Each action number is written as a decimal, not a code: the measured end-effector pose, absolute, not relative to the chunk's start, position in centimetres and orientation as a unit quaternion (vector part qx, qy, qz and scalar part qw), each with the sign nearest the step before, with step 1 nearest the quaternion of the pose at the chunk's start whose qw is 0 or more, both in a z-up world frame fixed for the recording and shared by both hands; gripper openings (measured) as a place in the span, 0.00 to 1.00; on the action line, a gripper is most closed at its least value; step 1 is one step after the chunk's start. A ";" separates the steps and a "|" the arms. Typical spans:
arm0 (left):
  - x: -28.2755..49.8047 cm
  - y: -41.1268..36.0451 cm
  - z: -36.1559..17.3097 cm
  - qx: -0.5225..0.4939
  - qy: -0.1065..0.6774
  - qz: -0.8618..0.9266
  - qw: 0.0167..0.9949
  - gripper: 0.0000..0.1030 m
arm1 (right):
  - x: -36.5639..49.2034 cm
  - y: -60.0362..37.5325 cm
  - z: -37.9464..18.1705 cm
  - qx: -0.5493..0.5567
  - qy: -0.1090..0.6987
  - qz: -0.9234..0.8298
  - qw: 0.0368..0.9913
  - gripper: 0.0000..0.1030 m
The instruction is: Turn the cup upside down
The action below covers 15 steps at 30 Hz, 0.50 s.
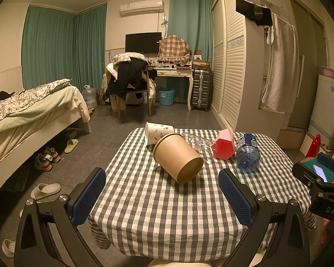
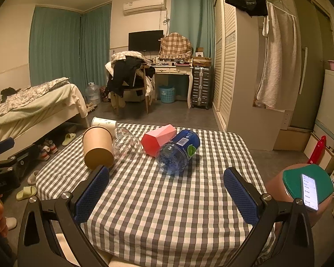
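Observation:
Several cups lie on their sides on the checked tablecloth (image 1: 167, 211): a brown paper cup (image 1: 178, 158) (image 2: 98, 148), a white printed paper cup (image 1: 157, 131) (image 2: 104, 123), a clear plastic cup (image 1: 198, 143) (image 2: 127, 143), a red faceted cup (image 1: 223, 144) (image 2: 159, 139) and a blue-labelled bottle piece (image 1: 248, 153) (image 2: 178, 151). My left gripper (image 1: 162, 197) is open and empty, short of the brown cup. My right gripper (image 2: 166, 197) is open and empty, short of the bottle piece.
A bed (image 1: 29, 111) stands left of the table with shoes and slippers (image 1: 45, 190) on the floor. A wardrobe (image 1: 233, 66) and fridge (image 1: 327, 111) stand at the right. A phone on a green pad (image 2: 309, 189) lies at the right.

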<state>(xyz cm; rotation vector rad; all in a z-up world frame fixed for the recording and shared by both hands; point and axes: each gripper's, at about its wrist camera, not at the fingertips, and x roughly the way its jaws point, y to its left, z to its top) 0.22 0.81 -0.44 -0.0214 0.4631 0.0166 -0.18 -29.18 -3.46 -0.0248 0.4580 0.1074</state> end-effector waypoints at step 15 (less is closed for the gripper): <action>0.5 1.1 -1.6 -0.009 0.235 0.013 0.972 1.00 | 0.1 -29.1 -3.4 -0.015 0.228 0.057 0.972 1.00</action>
